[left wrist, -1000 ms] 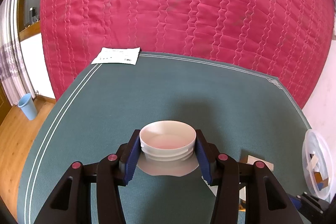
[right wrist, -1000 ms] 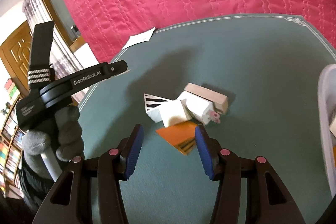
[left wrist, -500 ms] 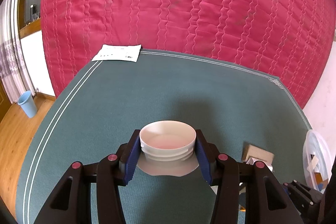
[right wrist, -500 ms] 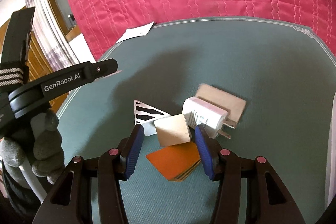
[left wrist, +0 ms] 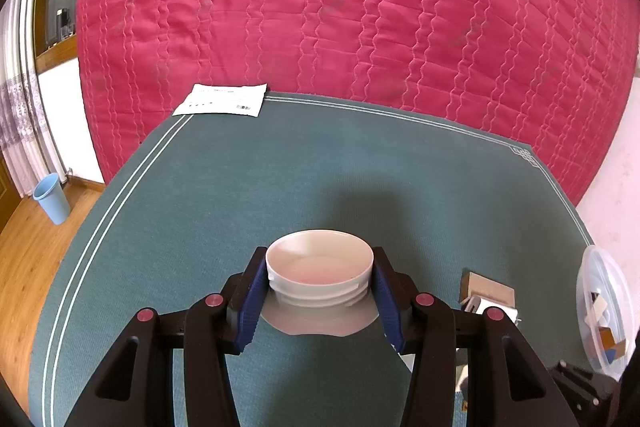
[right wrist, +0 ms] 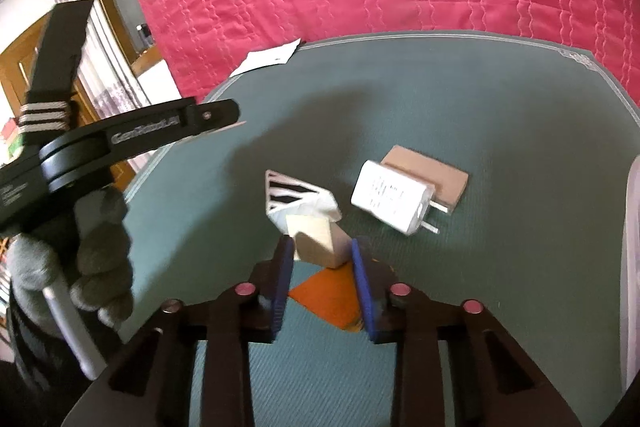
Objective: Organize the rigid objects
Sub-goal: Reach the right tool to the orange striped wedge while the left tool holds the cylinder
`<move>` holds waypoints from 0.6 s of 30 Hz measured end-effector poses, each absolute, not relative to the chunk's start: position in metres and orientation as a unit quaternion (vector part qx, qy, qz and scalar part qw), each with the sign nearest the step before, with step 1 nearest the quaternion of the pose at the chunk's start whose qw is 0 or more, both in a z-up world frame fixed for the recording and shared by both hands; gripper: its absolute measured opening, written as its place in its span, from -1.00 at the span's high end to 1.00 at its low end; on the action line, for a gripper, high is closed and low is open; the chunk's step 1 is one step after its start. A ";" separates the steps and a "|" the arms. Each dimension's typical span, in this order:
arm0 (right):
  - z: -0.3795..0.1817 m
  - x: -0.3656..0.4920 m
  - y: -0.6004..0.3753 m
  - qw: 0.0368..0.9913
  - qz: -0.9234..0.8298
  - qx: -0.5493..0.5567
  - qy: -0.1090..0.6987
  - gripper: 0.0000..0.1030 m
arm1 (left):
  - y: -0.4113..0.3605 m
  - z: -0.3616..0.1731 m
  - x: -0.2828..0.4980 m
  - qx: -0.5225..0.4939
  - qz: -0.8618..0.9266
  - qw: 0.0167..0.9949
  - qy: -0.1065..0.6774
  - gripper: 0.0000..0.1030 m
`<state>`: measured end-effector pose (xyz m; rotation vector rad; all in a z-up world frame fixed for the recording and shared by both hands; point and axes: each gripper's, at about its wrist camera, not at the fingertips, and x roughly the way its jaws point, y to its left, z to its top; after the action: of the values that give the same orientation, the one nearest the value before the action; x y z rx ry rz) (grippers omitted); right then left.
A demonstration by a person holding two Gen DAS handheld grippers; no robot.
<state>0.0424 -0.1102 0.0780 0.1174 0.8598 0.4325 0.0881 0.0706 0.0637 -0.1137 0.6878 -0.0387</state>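
My left gripper (left wrist: 319, 273) is shut on a white round lid (left wrist: 319, 267) and holds it above the green mat (left wrist: 240, 187). My right gripper (right wrist: 320, 253) has closed in around a pale wooden block (right wrist: 314, 241); its blue pads stand at the block's two sides. Under and beside the block lie an orange card (right wrist: 330, 297) and a black-and-white striped piece (right wrist: 290, 193). A white plug adapter (right wrist: 390, 197) and a tan flat block (right wrist: 430, 173) lie to the right.
A clear plastic tub (left wrist: 604, 311) with small pieces stands at the mat's right edge. A white paper (left wrist: 222, 99) lies at the mat's far left corner, against the pink quilt (left wrist: 340, 7). The gloved left hand and its gripper body (right wrist: 100, 143) are at left.
My right gripper has moved forward and down over the pile and its jaws have narrowed around the wooden block. My left gripper still holds the lid, nearly still.
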 end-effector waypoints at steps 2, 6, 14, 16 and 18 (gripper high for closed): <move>0.079 0.037 -0.110 0.885 0.209 0.058 0.412 0.48 | 0.070 0.063 0.089 -0.056 -0.019 0.940 0.337 -0.01; 0.082 0.033 -0.108 0.892 0.203 0.048 0.402 0.46 | 0.069 0.063 0.089 -0.055 -0.020 0.940 0.338 -0.01; 0.087 0.036 -0.093 0.891 0.212 0.005 0.401 0.01 | 0.070 0.065 0.088 -0.061 -0.019 0.940 0.335 -0.01; 0.084 0.040 -0.087 0.890 0.207 -0.013 0.406 0.00 | 0.070 0.065 0.088 -0.062 -0.019 0.940 0.335 -0.01; 0.080 0.045 -0.083 0.886 0.210 -0.021 0.412 0.00 | 0.070 0.066 0.088 -0.063 -0.019 0.940 0.334 -0.01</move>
<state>0.0448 -0.0830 0.0804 -0.0440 0.8563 0.4368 0.0878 0.0702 0.0656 -0.1277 0.6819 -0.0393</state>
